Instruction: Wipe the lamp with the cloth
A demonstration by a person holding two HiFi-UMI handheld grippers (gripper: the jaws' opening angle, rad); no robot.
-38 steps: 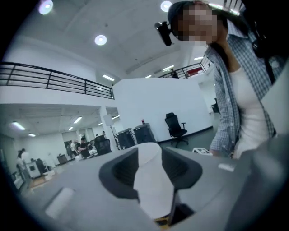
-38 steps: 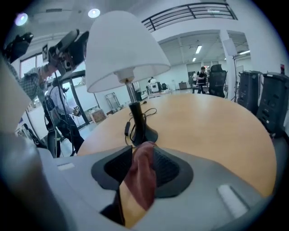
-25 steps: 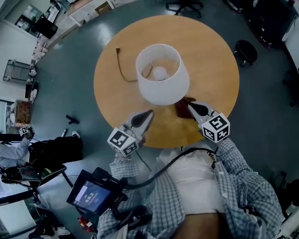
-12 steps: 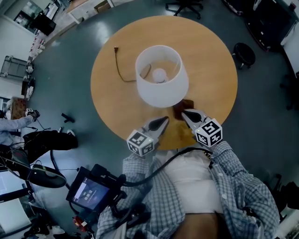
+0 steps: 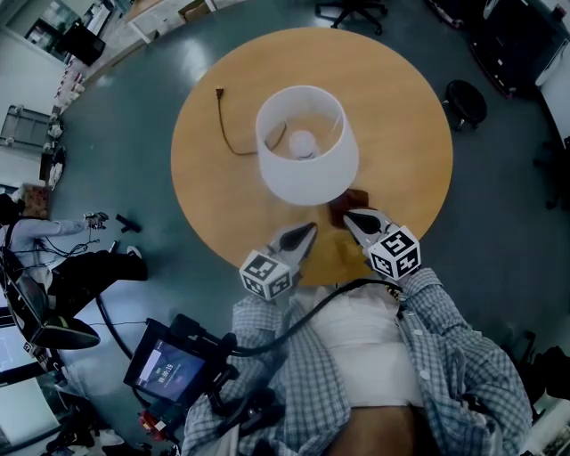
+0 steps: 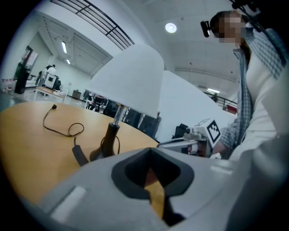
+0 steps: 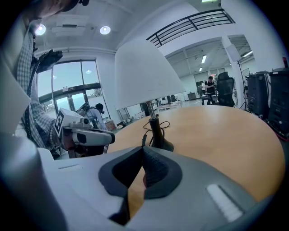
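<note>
A lamp with a white shade (image 5: 307,142) stands in the middle of a round wooden table (image 5: 401,116). A dark brown cloth (image 5: 352,201) lies flat just in front of the lamp, partly under the shade's edge. My right gripper (image 5: 347,216) is shut and empty, its tip at the cloth's near edge. My left gripper (image 5: 312,228) is also shut and empty, over the table to the left of the cloth. The left gripper view shows the shade (image 6: 128,83), the dark lamp base (image 6: 107,143) and the right gripper (image 6: 194,140) beside it. In the right gripper view the lamp stem (image 7: 156,131) stands straight ahead.
The lamp's dark cord (image 5: 230,125) runs across the table to the left and ends in a plug. The table's near edge is right under both grippers. A black stool (image 5: 468,98) and a chair (image 5: 352,11) stand on the floor beyond. A person (image 5: 53,236) is at far left.
The left gripper has moved right and inward, closer to the cloth and the right gripper. The right gripper has shifted slightly left. Both have been nearly still for the last half second.
</note>
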